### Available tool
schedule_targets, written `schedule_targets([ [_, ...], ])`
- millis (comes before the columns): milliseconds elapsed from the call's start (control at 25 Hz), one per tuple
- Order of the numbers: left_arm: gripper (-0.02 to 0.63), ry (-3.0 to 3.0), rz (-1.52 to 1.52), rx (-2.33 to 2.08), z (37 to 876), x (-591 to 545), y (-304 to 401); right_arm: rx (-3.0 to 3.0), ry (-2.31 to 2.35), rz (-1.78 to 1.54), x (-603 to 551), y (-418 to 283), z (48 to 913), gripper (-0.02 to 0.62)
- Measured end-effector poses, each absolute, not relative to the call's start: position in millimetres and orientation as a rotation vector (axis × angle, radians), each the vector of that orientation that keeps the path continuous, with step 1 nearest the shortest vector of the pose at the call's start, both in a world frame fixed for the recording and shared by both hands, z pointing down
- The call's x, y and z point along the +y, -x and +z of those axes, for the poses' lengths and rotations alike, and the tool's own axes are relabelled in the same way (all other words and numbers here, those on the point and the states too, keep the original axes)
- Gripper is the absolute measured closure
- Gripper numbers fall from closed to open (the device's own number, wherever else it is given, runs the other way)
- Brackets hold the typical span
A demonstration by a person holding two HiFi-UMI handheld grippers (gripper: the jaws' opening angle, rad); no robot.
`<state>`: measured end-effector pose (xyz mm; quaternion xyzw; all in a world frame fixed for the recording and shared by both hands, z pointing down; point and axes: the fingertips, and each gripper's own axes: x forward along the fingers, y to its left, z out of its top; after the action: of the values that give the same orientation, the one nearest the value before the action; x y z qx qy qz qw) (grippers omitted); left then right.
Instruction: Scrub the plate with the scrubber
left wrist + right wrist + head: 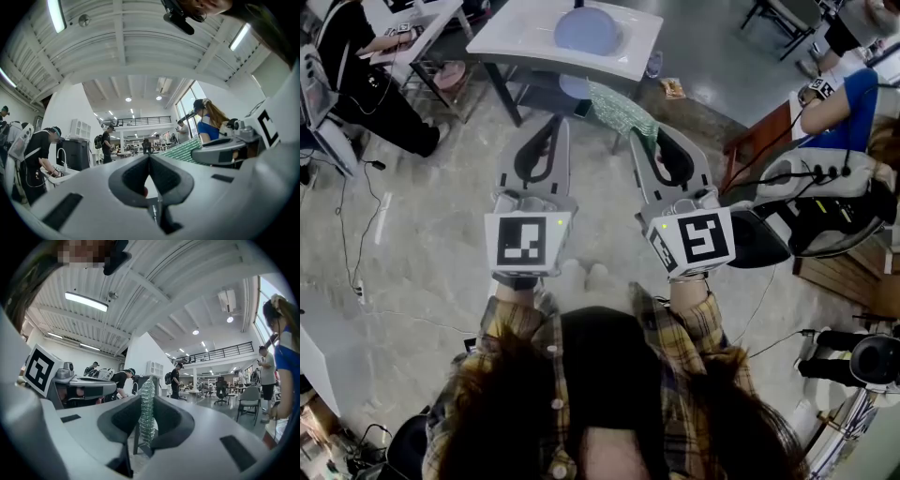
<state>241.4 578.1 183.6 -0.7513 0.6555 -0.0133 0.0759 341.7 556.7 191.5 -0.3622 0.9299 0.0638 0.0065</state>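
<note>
Plate [589, 28]: lies on the white counter [525, 42], far ahead. Green scrubber [623, 111]: sits pinched in the right claw [659, 131], just short of that counter. Left claw [555, 122]: closed tight, holds nothing.

Ahead of us the floor [441, 234] lies open up to the bench [520, 33] — room to pass straight fwd. Bench leg [508, 94] stands under the near edge. Left: a seated person [366, 84] & loose cables [352, 234] on the floor. Right is tight — another person [839, 108] and a dark bulk [759, 239] just beside the right gripper [649, 131].
</note>
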Motion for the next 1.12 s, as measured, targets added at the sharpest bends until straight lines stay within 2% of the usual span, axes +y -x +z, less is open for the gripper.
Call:
schedule_targets([
  [560, 0.591, 2.204, -0.074, 2.024, 193.8, 576.2, -256.3, 2.953, 1.060, 0.203, 549.8, -354.1, 200.5, 0.505],
  [1120, 0.591, 2.196, -0.039, 2.023, 195.2, 515.0, -196.2, 2.977, 1.032, 0.222, 493.8, -286.3, 208.7, 0.505],
])
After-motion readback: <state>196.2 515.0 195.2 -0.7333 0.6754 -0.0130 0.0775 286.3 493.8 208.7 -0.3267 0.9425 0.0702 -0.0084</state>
